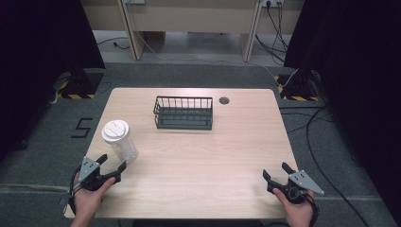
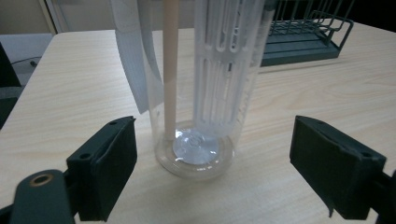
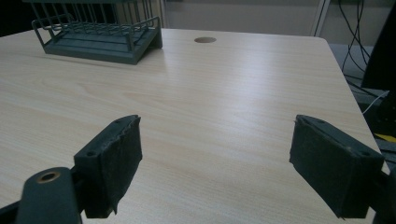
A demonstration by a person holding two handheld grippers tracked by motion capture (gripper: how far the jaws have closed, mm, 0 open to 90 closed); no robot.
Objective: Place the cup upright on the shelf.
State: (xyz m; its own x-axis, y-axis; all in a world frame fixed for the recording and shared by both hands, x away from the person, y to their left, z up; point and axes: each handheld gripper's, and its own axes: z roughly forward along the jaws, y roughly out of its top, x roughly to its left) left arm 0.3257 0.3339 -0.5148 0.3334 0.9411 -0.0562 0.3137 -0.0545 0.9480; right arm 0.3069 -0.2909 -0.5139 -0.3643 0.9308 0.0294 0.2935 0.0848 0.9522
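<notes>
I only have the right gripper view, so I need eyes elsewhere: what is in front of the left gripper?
Observer: A clear cylindrical container with a white lid stands upright just ahead of the left gripper, near the table's left edge.
Operator: Is it gripped?
Observer: No. In the left gripper view its jaws stand wide, apart from the container's base on both sides.
Operator: Anything inside it?
Observer: Yes, a beige stick standing on end, with white slotted pieces beside it.
</notes>
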